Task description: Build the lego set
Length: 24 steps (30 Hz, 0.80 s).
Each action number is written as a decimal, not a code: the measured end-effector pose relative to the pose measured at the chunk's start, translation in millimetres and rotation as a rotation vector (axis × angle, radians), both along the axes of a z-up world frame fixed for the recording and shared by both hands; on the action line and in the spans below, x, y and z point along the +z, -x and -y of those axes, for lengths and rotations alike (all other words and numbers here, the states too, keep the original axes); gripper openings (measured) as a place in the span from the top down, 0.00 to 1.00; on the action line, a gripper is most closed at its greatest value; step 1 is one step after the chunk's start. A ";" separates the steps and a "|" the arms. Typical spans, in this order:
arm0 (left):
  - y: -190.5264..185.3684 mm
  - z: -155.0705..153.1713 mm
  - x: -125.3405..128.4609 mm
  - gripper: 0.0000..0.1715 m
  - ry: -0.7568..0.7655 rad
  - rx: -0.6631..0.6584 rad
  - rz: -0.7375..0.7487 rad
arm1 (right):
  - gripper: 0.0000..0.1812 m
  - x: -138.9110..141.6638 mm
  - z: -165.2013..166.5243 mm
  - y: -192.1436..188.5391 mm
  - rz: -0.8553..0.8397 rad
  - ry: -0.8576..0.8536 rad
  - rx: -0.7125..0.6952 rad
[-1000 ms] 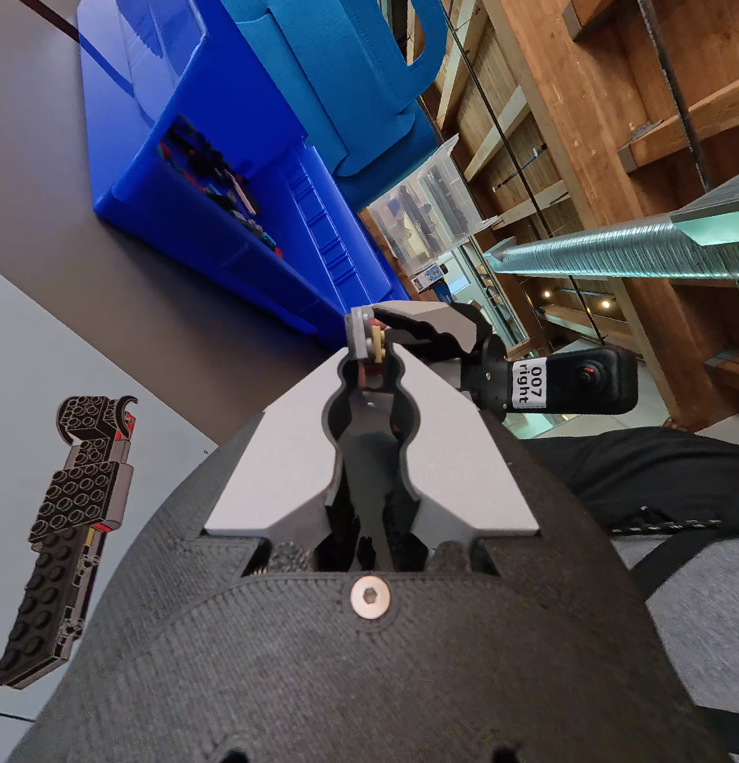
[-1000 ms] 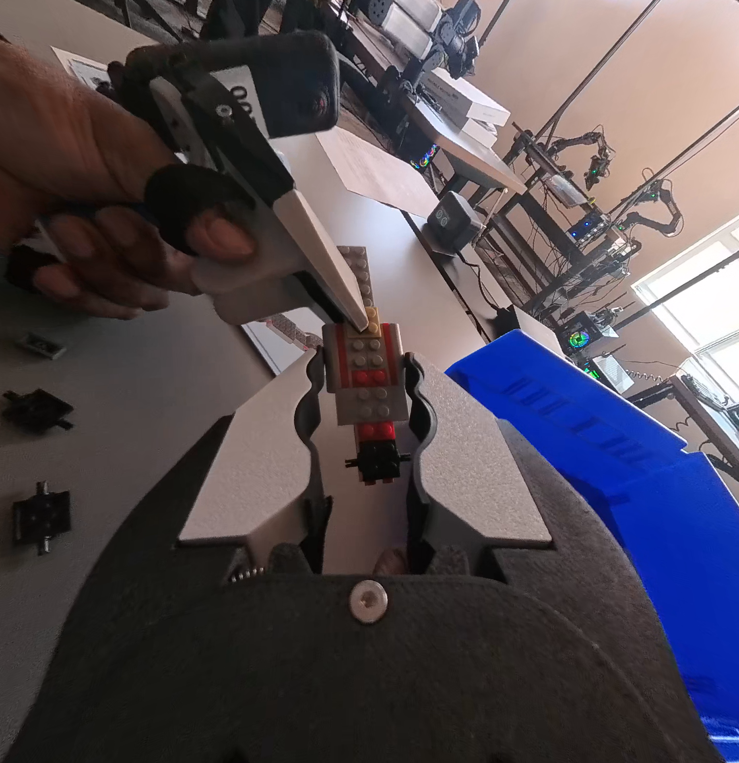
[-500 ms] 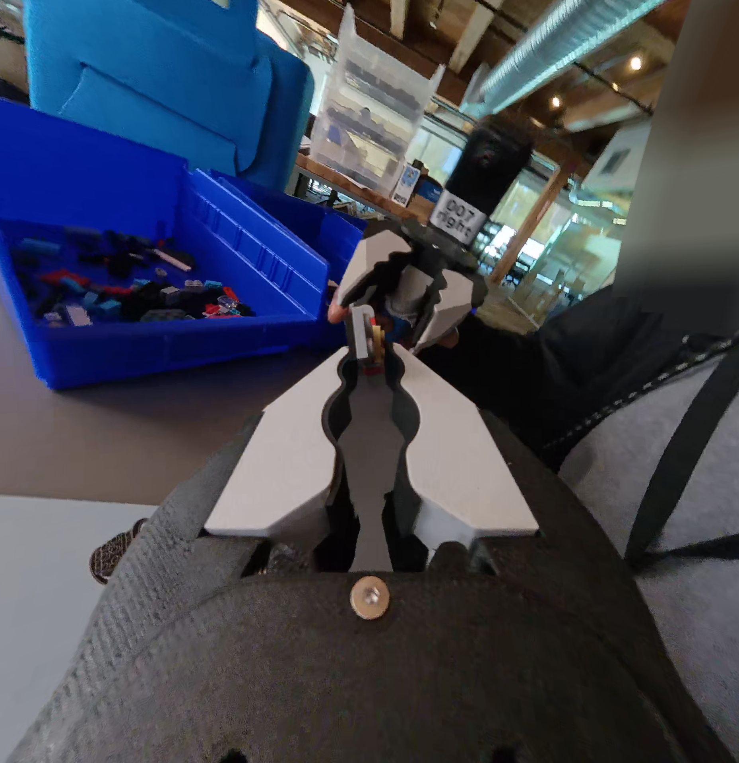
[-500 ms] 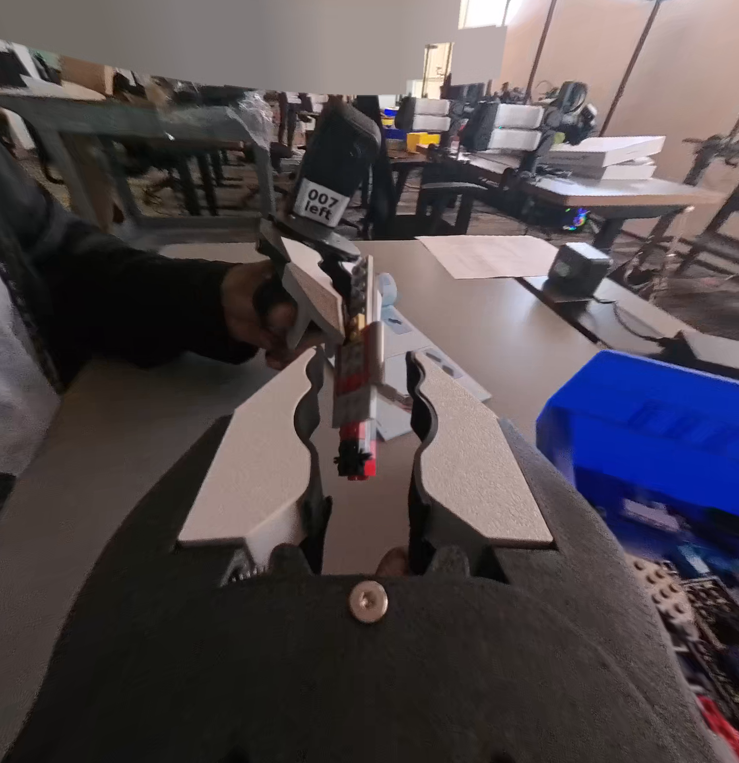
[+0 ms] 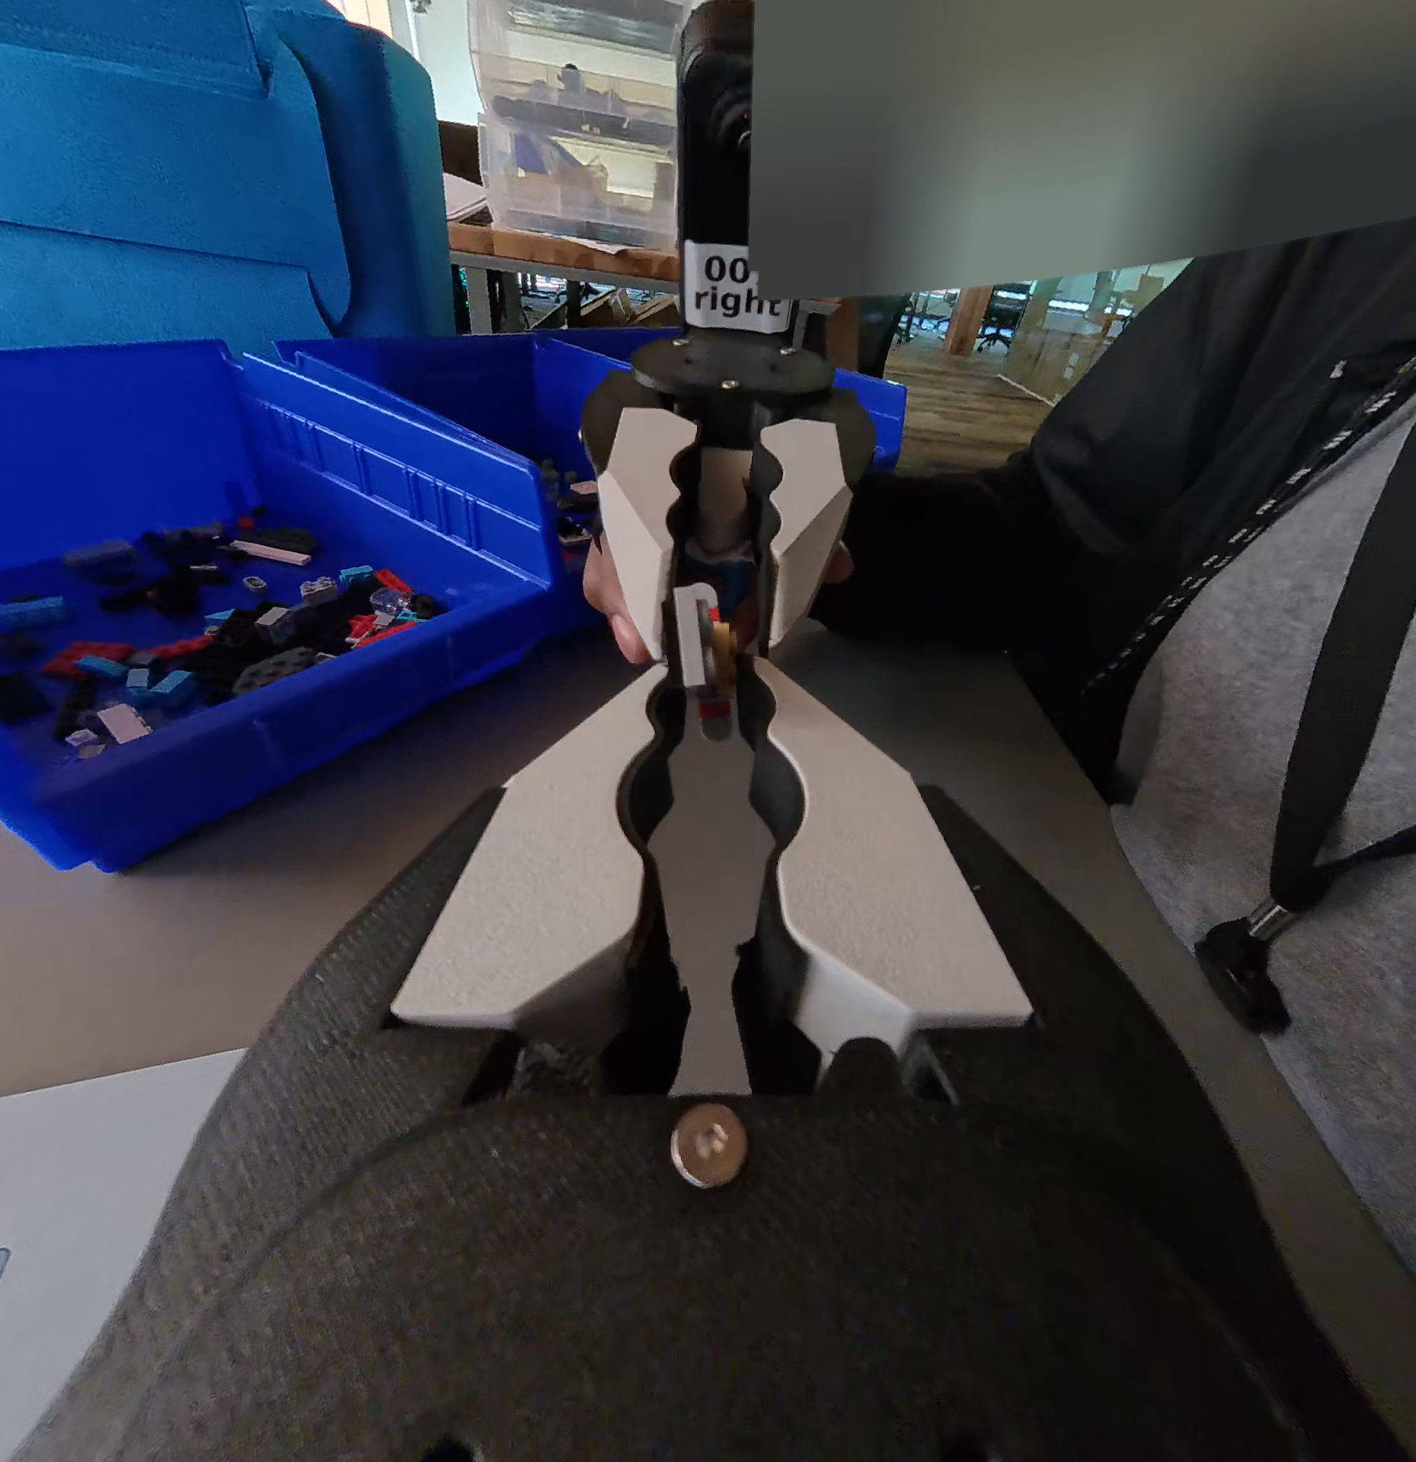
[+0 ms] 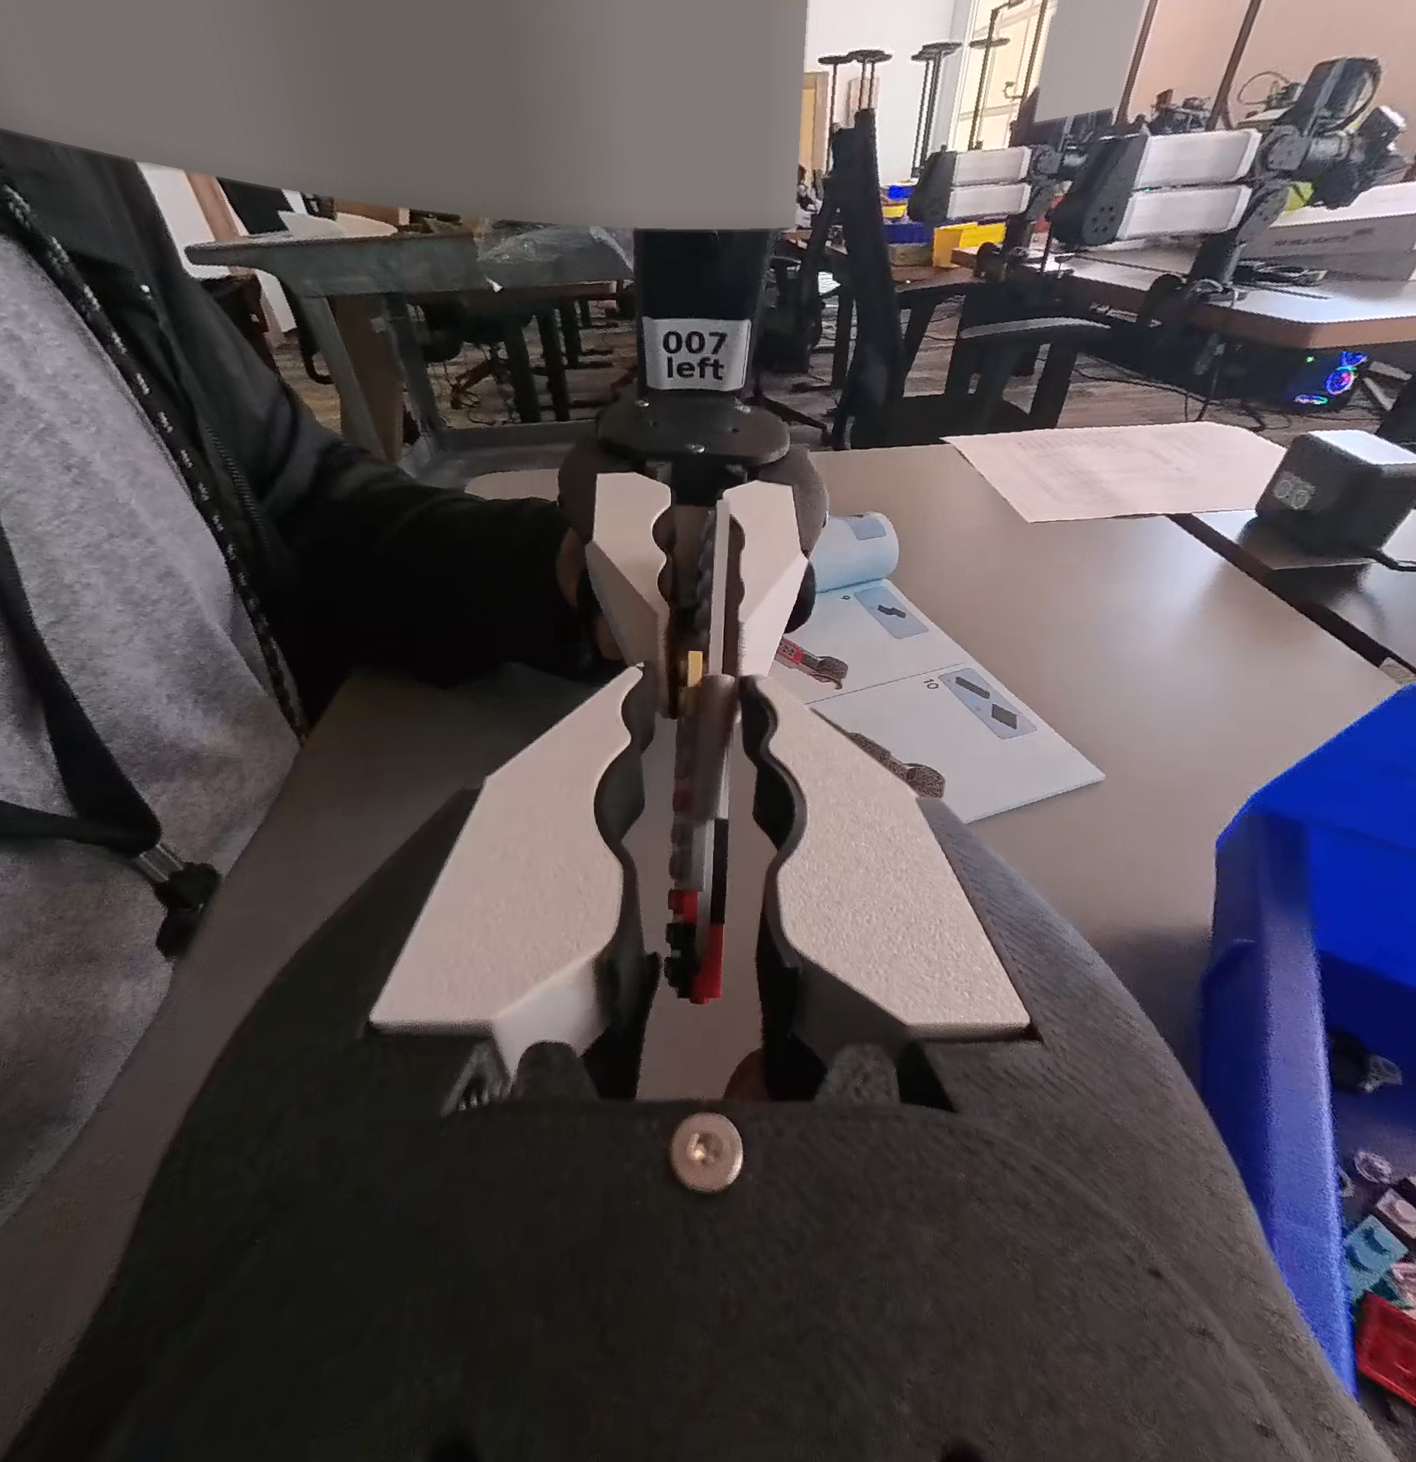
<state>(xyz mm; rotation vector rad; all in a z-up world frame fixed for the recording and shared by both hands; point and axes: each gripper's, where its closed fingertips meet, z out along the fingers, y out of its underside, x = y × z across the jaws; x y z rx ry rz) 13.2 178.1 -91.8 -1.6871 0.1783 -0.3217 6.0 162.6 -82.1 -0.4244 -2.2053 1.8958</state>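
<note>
Left wrist view runs from a blue plastic bin of loose bricks (image 5: pixel 237 657) on the grey table (image 5: pixel 918 712) to the left claw (image 5: pixel 708 680) at centre, its tips pinched on one end of a long, thin lego assembly of grey, red, black and tan plates (image 5: pixel 700 649). Facing it tip to tip is the right claw (image 5: pixel 716 625), with a person's dark sleeve (image 5: pixel 1084 506) at far right.

Right wrist view shows the assembly (image 6: pixel 698 838) edge-on, studs to the left, grey toward the far end and red and black at the near end. It lies lengthwise between the right claw's (image 6: pixel 692 688) fingers, gripped at their narrowed tips, while the left claw (image 6: pixel 695 633) nips its far end. A pale blue instruction booklet (image 6: pixel 926 696) lies open on the table beyond, and a blue bin (image 6: pixel 1322 910) stands at right.

Since half a second ago both claws have levelled out and now meet head-on; a second ago the assembly showed its studded face.
</note>
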 end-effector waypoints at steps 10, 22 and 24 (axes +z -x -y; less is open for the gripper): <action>-7.0 3.0 -1.0 0.93 0.006 -0.031 -0.074 | 0.91 -0.9 1.3 -7.0 -0.004 0.009 0.043; -10.4 5.0 -4.2 0.93 0.028 -0.053 -0.080 | 0.92 -2.3 3.2 -10.2 -0.014 0.028 0.062; -10.0 5.6 -5.8 0.93 0.037 -0.056 -0.077 | 0.92 -3.6 3.7 -9.8 -0.007 0.028 0.063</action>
